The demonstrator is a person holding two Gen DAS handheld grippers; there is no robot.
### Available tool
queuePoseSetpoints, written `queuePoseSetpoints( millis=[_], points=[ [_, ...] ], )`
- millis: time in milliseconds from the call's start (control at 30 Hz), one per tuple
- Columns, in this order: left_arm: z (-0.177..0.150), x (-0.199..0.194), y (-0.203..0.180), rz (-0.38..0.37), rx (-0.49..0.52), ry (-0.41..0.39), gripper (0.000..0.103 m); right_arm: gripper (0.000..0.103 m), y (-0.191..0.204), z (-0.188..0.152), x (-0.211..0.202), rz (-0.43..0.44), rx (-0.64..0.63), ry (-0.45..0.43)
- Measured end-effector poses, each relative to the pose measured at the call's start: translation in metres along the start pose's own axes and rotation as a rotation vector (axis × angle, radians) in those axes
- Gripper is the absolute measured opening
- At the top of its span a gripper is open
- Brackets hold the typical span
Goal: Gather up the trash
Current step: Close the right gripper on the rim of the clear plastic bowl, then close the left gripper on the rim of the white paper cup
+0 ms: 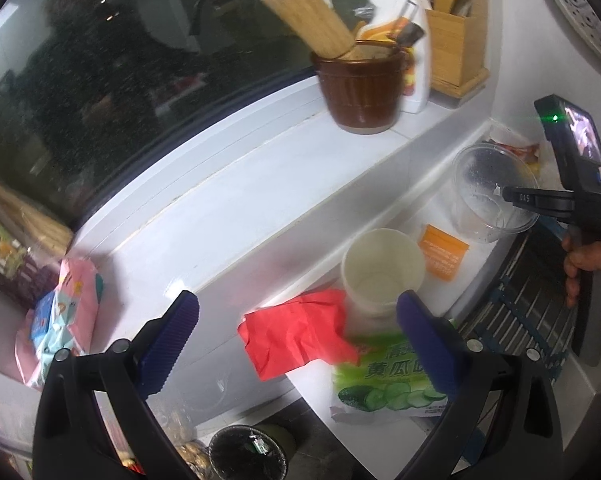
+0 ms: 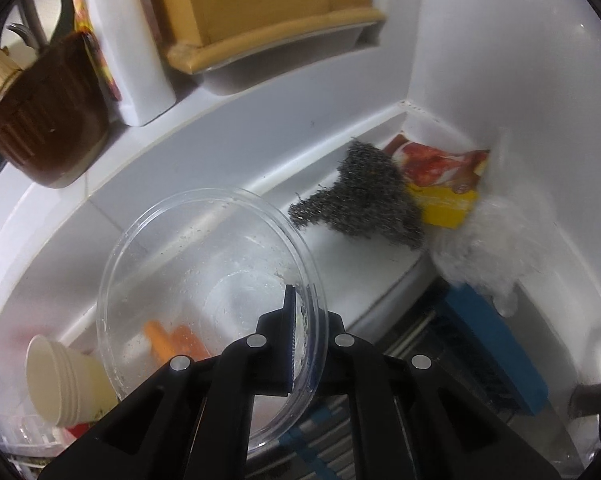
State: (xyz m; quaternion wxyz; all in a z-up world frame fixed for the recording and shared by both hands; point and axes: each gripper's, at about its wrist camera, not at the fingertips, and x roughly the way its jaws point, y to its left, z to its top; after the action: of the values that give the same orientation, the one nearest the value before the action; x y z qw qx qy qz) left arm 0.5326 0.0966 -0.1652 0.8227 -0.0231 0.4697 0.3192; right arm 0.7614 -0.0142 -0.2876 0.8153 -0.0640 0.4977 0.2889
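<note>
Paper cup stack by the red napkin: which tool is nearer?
Left. The left tool hangs open just before the paper cup stack; the right tool grips the clear plastic bowl farther off.

Left black two-finger gripper (image 1: 298, 340): jaws spread wide, blue ribbed pads (image 1: 172, 340) apart, holding nothing. Right black two-finger gripper (image 2: 296, 344): jaws clamped on the rim of a clear round plastic container (image 2: 204, 280); bare hand (image 1: 588, 272) grasps its handle.
</note>
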Motion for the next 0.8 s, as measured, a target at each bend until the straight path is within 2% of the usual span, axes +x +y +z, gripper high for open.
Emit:
queuePoseSetpoints(
  millis=[267,433,567,800],
  points=[
    [0.003,0.013,-0.034,-0.066,0.106,-0.001,0.097,0.004,-0.009,-0.010,-0.029,-0.014,0.026,-0.021],
    [0.006,0.025,-0.052,-0.085,0.169,-0.013,0.097,0.004,-0.011,-0.013,-0.038,-0.017,0.030,-0.027],
    [0.010,0.039,-0.064,-0.131,0.203,0.001,0.097,0.004,-0.013,-0.012,-0.038,-0.019,0.035,-0.029],
    [0.013,0.061,-0.088,-0.131,0.305,0.023,0.096,0.004,-0.012,-0.012,-0.040,-0.013,0.039,-0.029]
  ],
)
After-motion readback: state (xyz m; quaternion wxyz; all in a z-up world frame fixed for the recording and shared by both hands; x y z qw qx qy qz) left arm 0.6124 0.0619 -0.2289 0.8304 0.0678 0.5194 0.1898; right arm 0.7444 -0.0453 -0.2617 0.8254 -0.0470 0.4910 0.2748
